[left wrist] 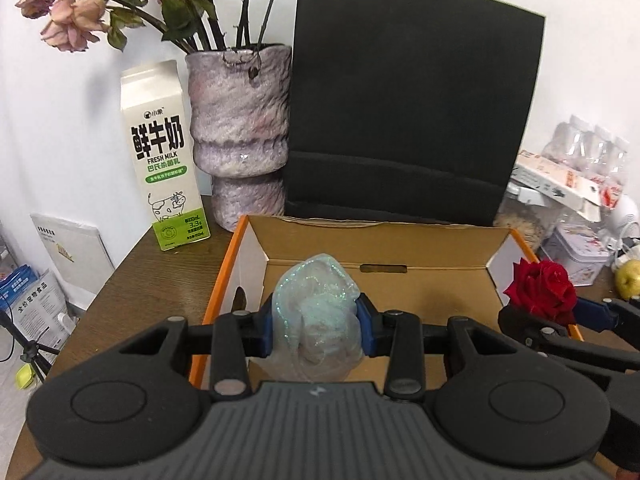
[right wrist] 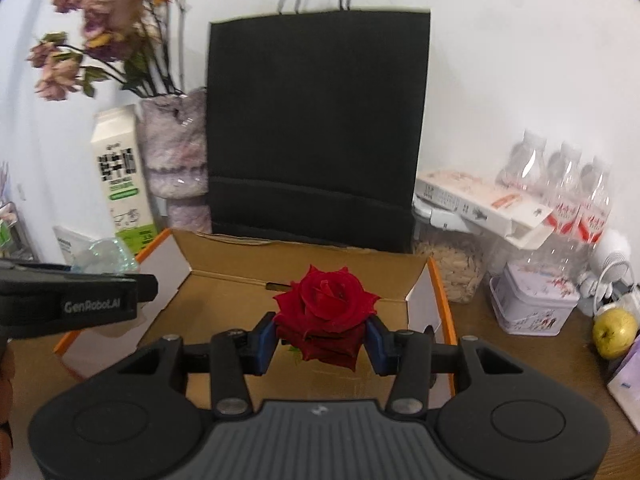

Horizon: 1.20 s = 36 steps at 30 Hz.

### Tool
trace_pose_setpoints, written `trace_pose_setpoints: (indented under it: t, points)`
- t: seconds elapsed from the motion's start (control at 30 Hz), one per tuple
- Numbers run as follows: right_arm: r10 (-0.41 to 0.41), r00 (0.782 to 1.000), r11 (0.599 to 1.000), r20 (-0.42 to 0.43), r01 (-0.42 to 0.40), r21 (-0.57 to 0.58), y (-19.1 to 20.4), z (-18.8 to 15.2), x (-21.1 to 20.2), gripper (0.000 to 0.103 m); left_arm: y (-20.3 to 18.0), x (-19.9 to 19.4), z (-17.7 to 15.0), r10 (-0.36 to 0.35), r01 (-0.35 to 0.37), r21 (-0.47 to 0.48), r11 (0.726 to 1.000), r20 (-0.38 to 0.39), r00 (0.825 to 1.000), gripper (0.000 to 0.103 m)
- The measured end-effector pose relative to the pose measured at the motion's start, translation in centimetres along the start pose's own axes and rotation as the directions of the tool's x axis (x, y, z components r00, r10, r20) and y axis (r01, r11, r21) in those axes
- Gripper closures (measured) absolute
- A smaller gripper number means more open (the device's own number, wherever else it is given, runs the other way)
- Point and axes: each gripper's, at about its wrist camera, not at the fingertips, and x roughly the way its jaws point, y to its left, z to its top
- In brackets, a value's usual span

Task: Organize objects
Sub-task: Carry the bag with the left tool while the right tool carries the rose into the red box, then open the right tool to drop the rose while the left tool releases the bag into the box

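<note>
cluttered wooden table point(left wrist: 132, 280), open cardboard box point(left wrist: 384, 240) by its back edge. left gripper point(left wrist: 318, 322) clamped on crumpled glittery film point(left wrist: 316, 312), right gripper point(right wrist: 322, 336) pinching red rose point(right wrist: 326, 300), both above box. could crush petals if squeezed harder; could snag film on box rim.

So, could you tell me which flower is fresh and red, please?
The rose in the right claw; the flowers in the vase are wilted, faded pink.

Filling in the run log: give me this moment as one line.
left gripper: shut on glittery translucent wrap | right gripper: shut on red rose bloom | both over open orange-edged cardboard box
</note>
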Motion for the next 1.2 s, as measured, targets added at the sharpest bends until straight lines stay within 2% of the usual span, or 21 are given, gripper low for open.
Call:
trace_pose_setpoints:
  t: [0.23,0.3,0.37,0.4,0.43,0.5,0.63,1.2]
  points:
    - [-0.023,0.998,0.999,-0.053,0.025,0.047,-0.5,0.1,3.6,0.058,-0.4,2.2,0.3,0.026,-0.026,-0.004,1.0,-0.006,1.0,0.063]
    - [-0.02,0.998,0.999,-0.064,0.023,0.049,-0.6,0.1,4.1,0.055,-0.4,2.5,0.4,0.013,-0.013,-0.003,1.0,0.0,1.0,0.059]
    - [-0.026,0.997,0.998,-0.067,0.029,0.051,-0.7,0.0,4.4,0.047,-0.4,2.5,0.5,0.019,-0.019,-0.005,1.0,0.012,1.0,0.039]
    - [-0.03,0.998,0.998,-0.063,0.033,0.052,-0.8,0.0,4.5,0.032,-0.2,2.5,0.6,0.025,-0.025,-0.012,1.0,0.027,0.999,0.018]
    - [-0.031,0.998,0.998,-0.057,0.034,0.051,-0.9,-0.1,4.4,0.016,-0.1,2.4,0.6,0.027,-0.026,-0.019,0.999,0.045,0.999,0.001]
    - [-0.035,0.999,0.998,-0.041,0.037,0.046,-0.9,-0.2,4.3,0.011,0.1,2.0,0.7,0.037,-0.035,-0.029,0.999,0.081,0.996,0.0]
    - [-0.039,0.999,0.998,-0.036,0.041,0.049,-1.0,-0.1,4.2,0.005,0.4,2.1,0.9,0.038,-0.035,-0.029,0.999,0.08,0.996,0.0]
    - [-0.029,1.0,0.999,-0.012,0.029,0.033,-0.3,0.1,1.5,0.0,0.9,0.0,0.5,0.046,-0.044,-0.034,0.998,0.084,0.995,0.0]
